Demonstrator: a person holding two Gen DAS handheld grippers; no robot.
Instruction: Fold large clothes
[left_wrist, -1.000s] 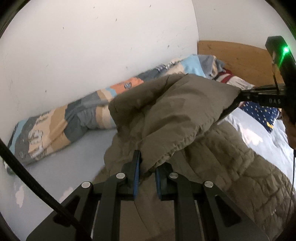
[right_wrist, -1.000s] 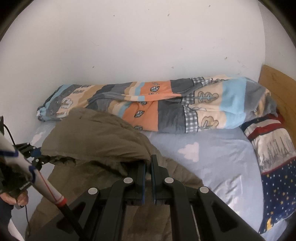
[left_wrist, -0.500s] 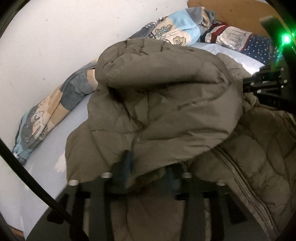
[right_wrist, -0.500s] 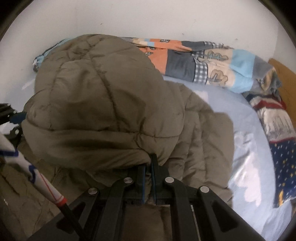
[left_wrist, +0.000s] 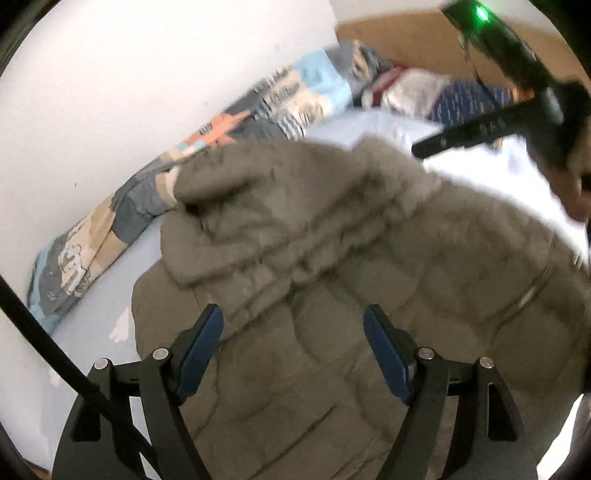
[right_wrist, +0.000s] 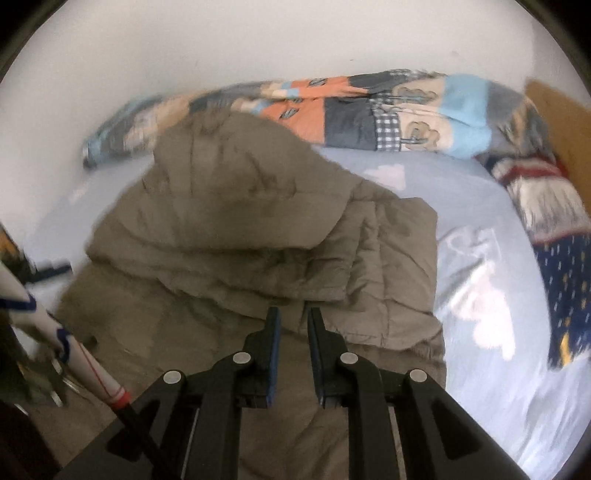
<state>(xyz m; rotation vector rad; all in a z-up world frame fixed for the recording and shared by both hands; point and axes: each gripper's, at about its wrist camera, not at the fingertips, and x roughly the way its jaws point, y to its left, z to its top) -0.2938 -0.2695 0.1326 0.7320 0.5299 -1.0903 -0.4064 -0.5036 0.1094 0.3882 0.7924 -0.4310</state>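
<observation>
1. A puffy olive-brown coat (left_wrist: 332, 280) lies spread on a bed with a pale blue sheet (right_wrist: 476, 280), its upper part folded down over the rest.
2. The left gripper (left_wrist: 293, 328) hangs just above the coat with its jaws wide and opening; coat fabric shows in the gap below, but the pads are not pressing on it.
3. The right gripper (right_wrist: 293, 325) hangs over the near edge of the fold (right_wrist: 236, 206) — its jaws stand a narrow gap apart and are opening, with nothing pinched between the pads.
4. A patchwork quilt (right_wrist: 369, 110) is bunched along the white wall (right_wrist: 258, 40) behind the coat.
5. A striped and starred pillow (right_wrist: 554, 236) lies by the wooden headboard (right_wrist: 569, 122) — well apart from the coat.
</observation>
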